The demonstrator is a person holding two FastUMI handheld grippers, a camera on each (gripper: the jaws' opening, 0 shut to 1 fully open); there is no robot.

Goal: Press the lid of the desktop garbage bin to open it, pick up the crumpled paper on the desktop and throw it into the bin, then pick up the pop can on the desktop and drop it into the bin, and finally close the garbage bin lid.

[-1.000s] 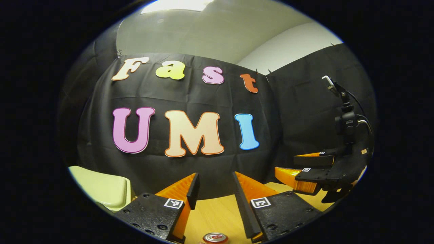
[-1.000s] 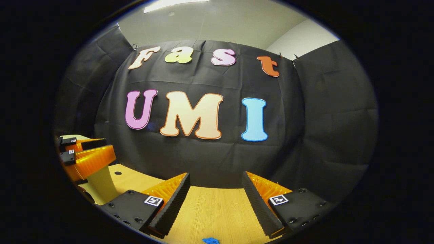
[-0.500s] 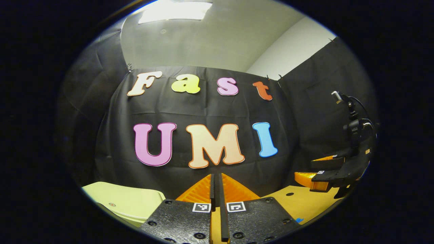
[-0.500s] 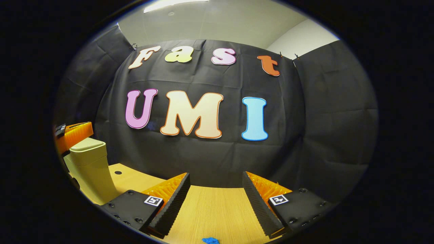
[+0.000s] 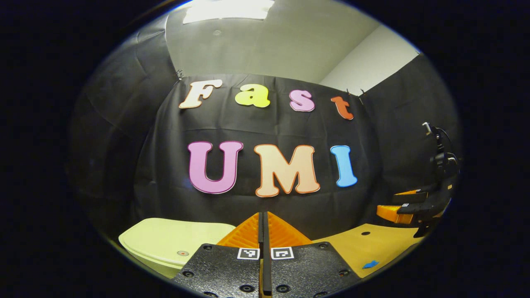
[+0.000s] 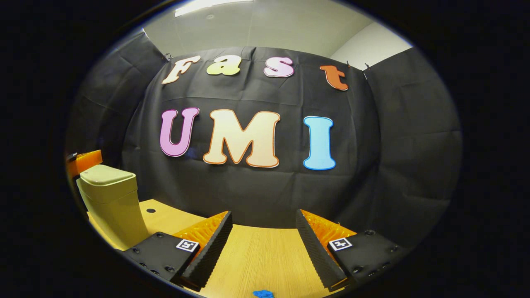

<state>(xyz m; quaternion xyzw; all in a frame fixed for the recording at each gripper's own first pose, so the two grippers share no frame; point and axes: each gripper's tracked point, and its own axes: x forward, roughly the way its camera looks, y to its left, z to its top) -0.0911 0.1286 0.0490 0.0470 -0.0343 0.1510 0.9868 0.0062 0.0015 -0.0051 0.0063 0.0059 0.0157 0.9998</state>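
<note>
The pale yellow-green bin [image 6: 112,203] stands on the wooden table at the left of the right gripper view, its lid [image 6: 107,175] down. In the left gripper view the lid [image 5: 174,239] lies just below and left of my left gripper [image 5: 263,216], which is shut with nothing between its fingers. A small round button [image 5: 181,253] marks the lid near its front edge. My left gripper [image 6: 84,161] also peeks out just over the bin's far side. My right gripper [image 6: 263,231] hangs open over bare table, holding nothing; it appears as well at the far right [image 5: 399,206].
The wooden table [image 6: 256,260] has a small dark hole [image 6: 150,210] beside the bin. A small blue scrap [image 6: 263,294] lies on the table under my right gripper, seen too near the table's edge [image 5: 369,264]. Black cloth walls close the back and both sides.
My left gripper has shut and moved left, from above the can to just over the bin lid. The can has left its view. The right gripper has hardly moved.
</note>
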